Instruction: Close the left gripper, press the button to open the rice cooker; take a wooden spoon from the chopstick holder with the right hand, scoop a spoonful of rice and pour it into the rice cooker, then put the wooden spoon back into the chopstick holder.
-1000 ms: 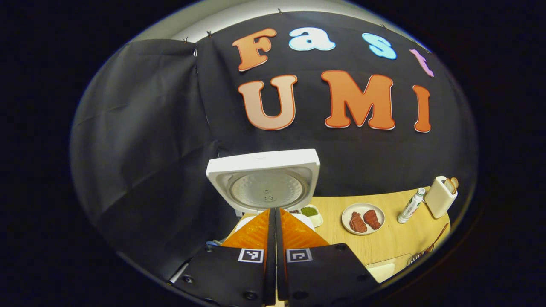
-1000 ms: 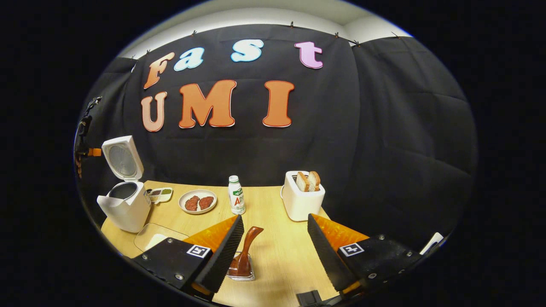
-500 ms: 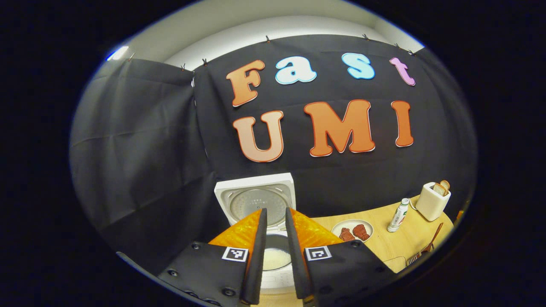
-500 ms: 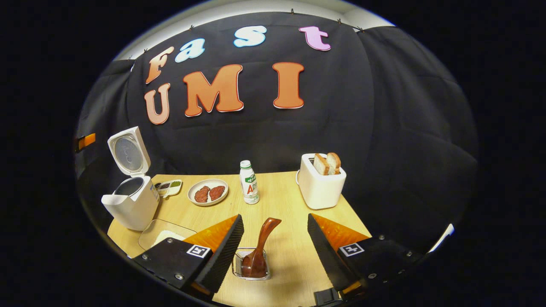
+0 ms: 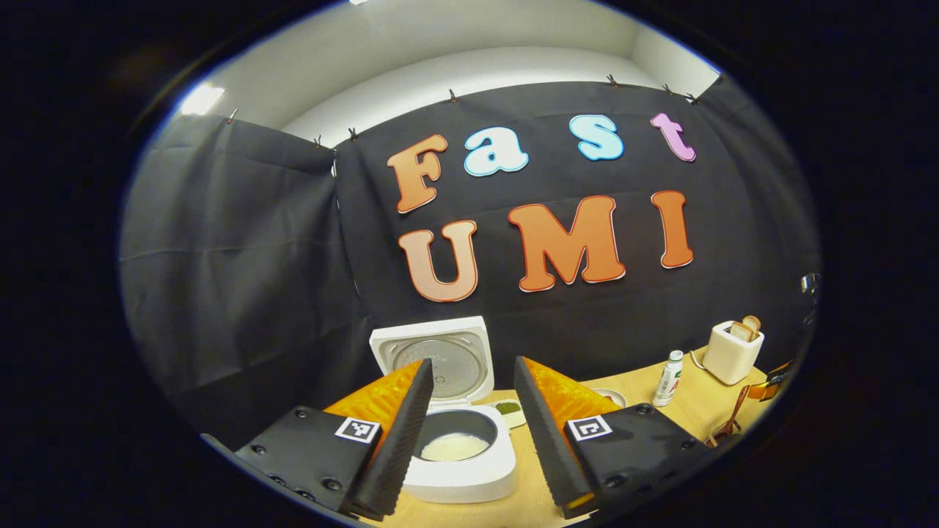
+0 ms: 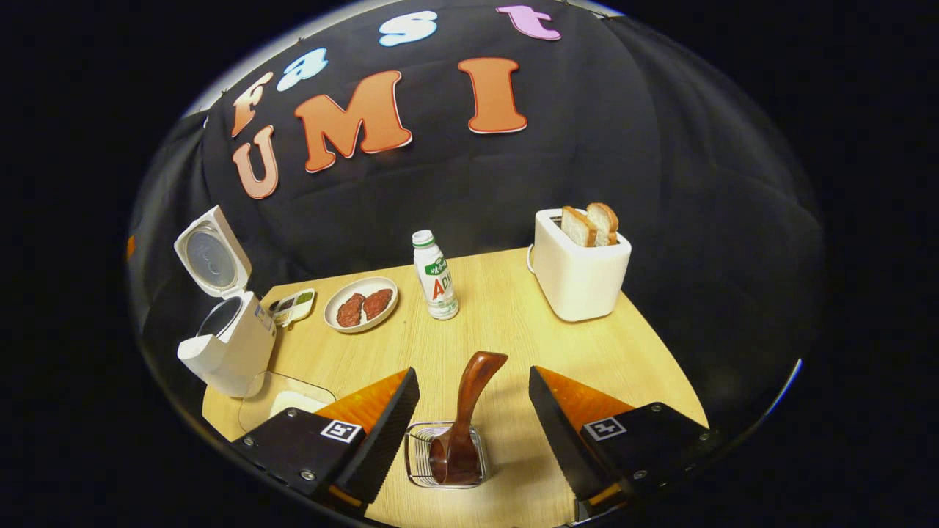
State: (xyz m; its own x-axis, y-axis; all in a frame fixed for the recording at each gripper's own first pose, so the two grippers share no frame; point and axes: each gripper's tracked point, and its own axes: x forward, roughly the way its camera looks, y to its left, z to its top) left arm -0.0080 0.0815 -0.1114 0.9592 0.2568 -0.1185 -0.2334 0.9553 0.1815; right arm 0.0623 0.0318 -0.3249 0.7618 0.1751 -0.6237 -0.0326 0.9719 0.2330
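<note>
Colours, counter items
White rice cooker [image 6: 233, 345]; dark reddish-brown wooden spoon [image 6: 463, 418]; pale wood-grain counter [image 6: 506, 330]; white toaster [image 6: 579, 268]; white bottle [image 6: 436, 277], green cap; silver wire chopstick holder [image 6: 419, 458].

So from here I've got the white rice cooker [image 6: 229, 345] sitting at the counter's [image 6: 513, 323] corner, lid flipped fully up, some rice in the pot. The dark wooden spoon [image 6: 463, 418] stands tilted in the wire chopstick holder [image 6: 422, 458], handle up.
</note>
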